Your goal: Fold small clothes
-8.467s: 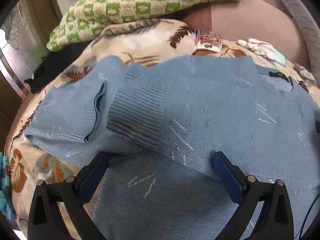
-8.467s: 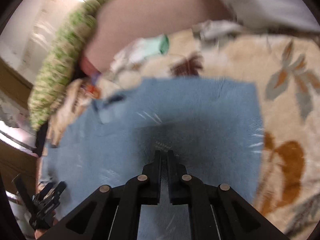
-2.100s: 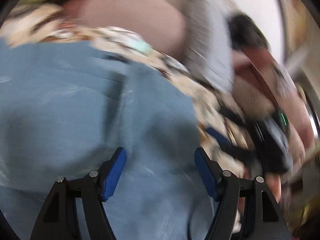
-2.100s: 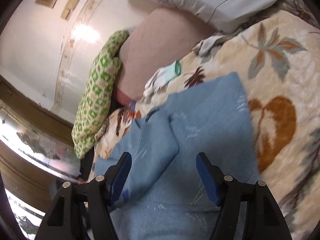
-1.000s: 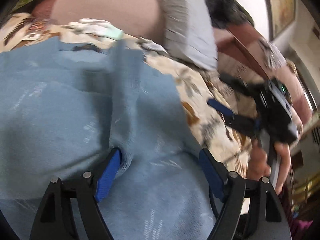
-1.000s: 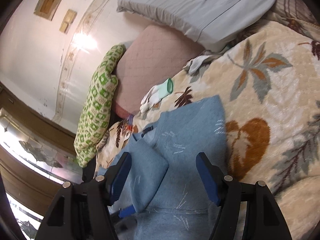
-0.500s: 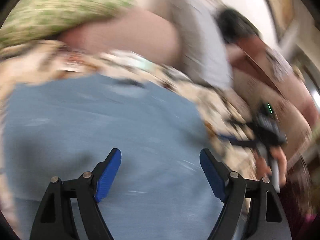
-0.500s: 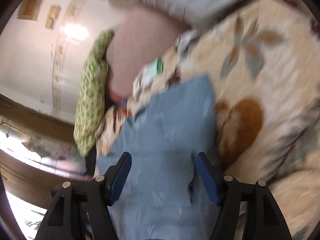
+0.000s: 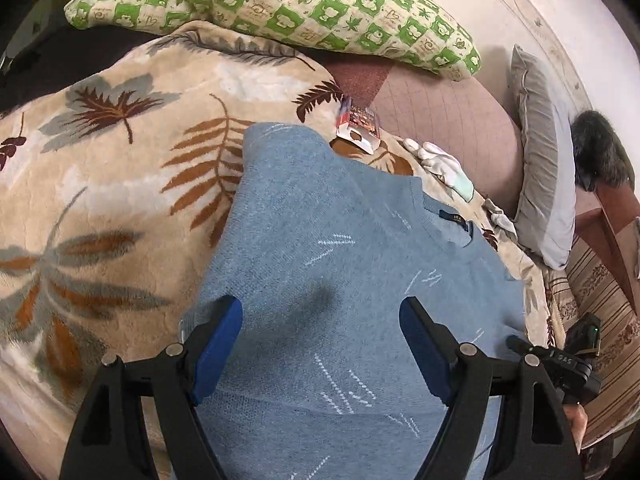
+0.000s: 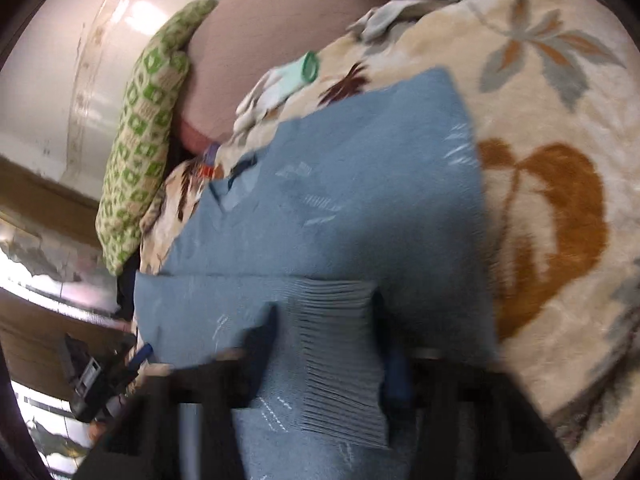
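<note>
sweater (image 9: pixel 340 264) on blanket (image 9: pixel 104 184), glove (image 9: pixel 444 168) beside collar, pillows (image 9: pixel 280 4) behind

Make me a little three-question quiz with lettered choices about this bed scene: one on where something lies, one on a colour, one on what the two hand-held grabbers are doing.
1. Where does the white glove with the mint-green cuff lie?
A. on the leaf-patterned beige blanket, beyond the sweater's collar
B. on top of the sweater
C. between the left gripper's fingers

2. What colour is the knitted sweater?
A. red
B. light blue
C. black

3. How does the left gripper stand?
A. clamped on the glove
B. open above the sweater
C. holding the green-checked pillow

Answers: 1 A, the glove rests on the blanket past the neckline. 2 B, its knit is pale blue. 3 B, its blue pads stand wide apart; the right gripper is closing around the ribbed hem.
</note>
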Demonstrator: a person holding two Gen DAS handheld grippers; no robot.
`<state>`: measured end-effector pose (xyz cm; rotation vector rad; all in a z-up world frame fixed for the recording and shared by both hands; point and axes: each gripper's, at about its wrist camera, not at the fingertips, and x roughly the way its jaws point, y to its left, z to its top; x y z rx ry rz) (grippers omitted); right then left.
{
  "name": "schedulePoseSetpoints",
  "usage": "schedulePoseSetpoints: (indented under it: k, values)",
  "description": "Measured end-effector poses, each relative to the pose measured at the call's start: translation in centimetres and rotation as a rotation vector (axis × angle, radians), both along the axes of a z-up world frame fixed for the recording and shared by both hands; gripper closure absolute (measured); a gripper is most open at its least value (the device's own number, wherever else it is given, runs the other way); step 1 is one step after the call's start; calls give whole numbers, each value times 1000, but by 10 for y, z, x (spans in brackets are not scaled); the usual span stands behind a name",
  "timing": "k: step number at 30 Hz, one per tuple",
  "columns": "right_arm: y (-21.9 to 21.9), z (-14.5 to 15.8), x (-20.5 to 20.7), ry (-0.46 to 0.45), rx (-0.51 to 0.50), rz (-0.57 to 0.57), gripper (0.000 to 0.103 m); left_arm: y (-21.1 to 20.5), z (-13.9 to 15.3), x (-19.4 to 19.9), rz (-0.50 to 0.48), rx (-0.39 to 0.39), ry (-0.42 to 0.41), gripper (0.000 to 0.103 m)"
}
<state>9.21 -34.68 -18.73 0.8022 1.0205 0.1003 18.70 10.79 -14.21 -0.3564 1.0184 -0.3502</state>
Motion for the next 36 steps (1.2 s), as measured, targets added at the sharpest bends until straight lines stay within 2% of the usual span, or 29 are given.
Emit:
schedulePoseSetpoints:
  k: [2, 8, 13, 16, 18, 20, 21, 23, 25, 27, 29, 33, 36]
  values:
    - [5, 2, 2, -26, 7, 11, 86, 3, 0, 0, 5, -17, 3, 22]
    - [11, 53, 2, -187, -161, 5, 89, 9, 6, -2, 39, -67, -27, 22]
    - [0, 69, 8, -228, -251, -62, 89, -13, 13, -11, 11, -86, -92, 22]
    - [-13, 66, 17, -220, -268, -101, 89, -28, 7, -13, -19, -17, -96, 22]
    - [-24, 47, 29, -172, -251, -100, 88, -34, -3, -12, -25, 44, -75, 22]
    - [-32, 19, 41, -63, -212, -83, 85, -37, -10, -9, -35, 92, -51, 22]
    - [-36, 8, 44, -34, -174, -84, 83, -38, -12, -7, -38, 103, -44, 22]
    - [-50, 5, 39, -49, -72, -117, 82, -35, -14, -5, -27, 89, -32, 22]
    - [-59, 13, 35, -19, -46, -142, 82, -31, -14, -3, -7, 67, -18, 22]
    - [-62, 31, 24, -68, -87, -183, 82, -30, -12, -5, 8, 74, -25, 22]
    - [-57, 47, 14, -110, -132, -176, 82, -32, -6, -11, 18, 99, -48, 22]
    - [-13, 65, 10, -146, -262, -46, 82, -39, 3, -20, 31, 199, -93, 22]
    - [24, 49, 19, -77, -316, 80, 82, -47, -17, -13, 6, 313, -16, 22]
